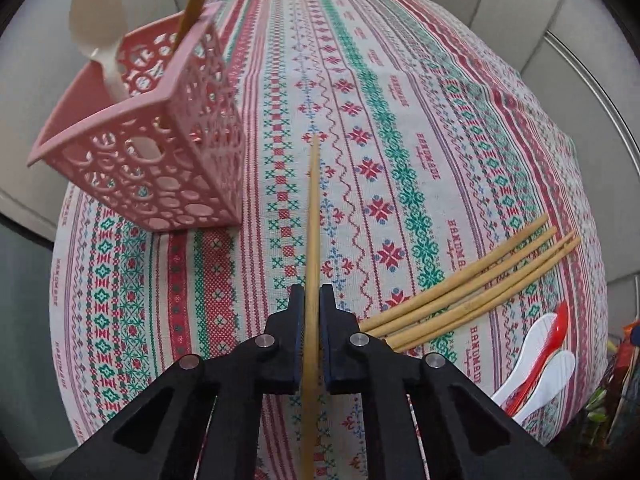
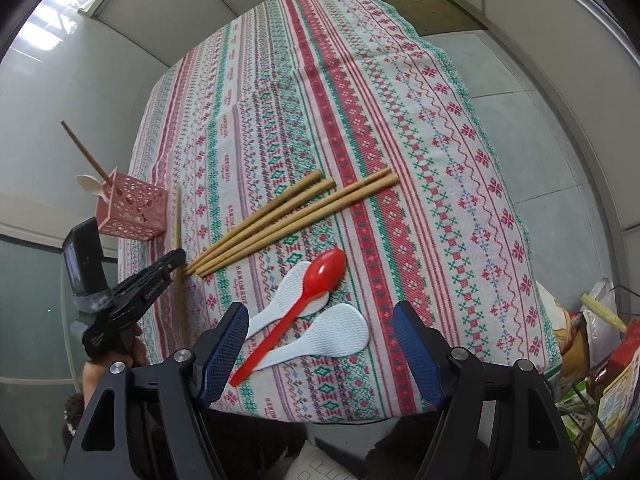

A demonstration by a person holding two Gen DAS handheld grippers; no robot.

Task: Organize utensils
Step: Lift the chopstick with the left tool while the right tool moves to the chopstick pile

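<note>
In the left wrist view, a chopstick (image 1: pixel 313 240) is clamped by the left hand-held gripper (image 1: pixel 311 312); it should be tipped upright over the pink basket (image 1: pixel 160 160), upper left. In the right wrist view, the right hand-held gripper (image 2: pixel 320 344) is held wide open, empty, above the red spoon (image 2: pixel 308 300)

Ahead of my left gripper (image 1: pixel 310 312) I see bare tablecloth (image 1: pixel 360 80) to the far edge. The pink basket (image 1: pixel 168 152) blocks the far left; four loose chopsticks (image 1: pixel 472 288) lie near right, spoons (image 1: pixel 536 368) beyond them.
</note>
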